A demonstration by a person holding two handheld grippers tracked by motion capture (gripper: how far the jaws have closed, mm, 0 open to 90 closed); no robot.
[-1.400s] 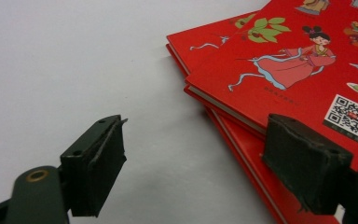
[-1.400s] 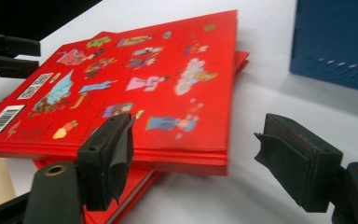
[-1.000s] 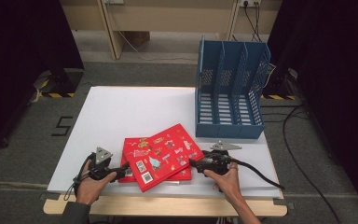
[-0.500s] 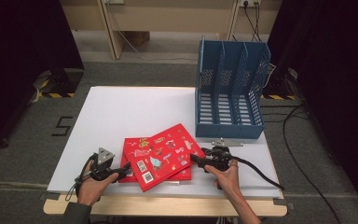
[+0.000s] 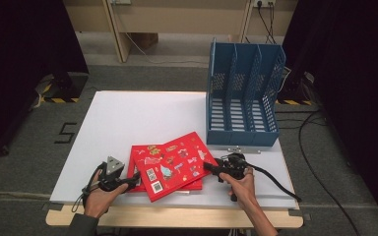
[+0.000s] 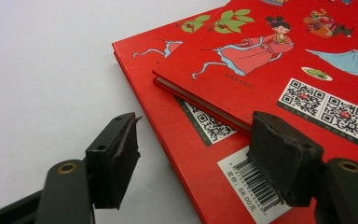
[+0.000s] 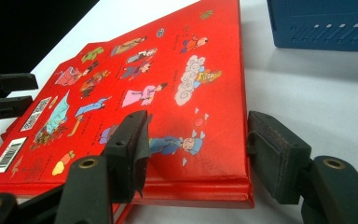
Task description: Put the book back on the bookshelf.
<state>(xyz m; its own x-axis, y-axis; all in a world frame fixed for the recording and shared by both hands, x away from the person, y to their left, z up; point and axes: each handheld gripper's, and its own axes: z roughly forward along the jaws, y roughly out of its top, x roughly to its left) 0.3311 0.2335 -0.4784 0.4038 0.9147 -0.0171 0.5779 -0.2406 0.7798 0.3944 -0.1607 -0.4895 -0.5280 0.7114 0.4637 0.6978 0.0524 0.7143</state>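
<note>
Left hand-held gripper (image 6: pixel 193 161) jaws closing astride lower red book (image 6: pixel 186 135) corner; contact seemingly none.

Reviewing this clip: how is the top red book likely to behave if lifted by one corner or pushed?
The top red book looks like a hardcover with a thick board edge, so it probably stays stiff rather than drooping. Its cover appears glossy, so it may slide off the lower red book when pushed. Lying flat and askew on that book, it should not roll or tip.

price label "88.00" by the barcode on the lower red book (image 6: pixel 168 140), "5" on the floor (image 5: pixel 10 142)
</note>
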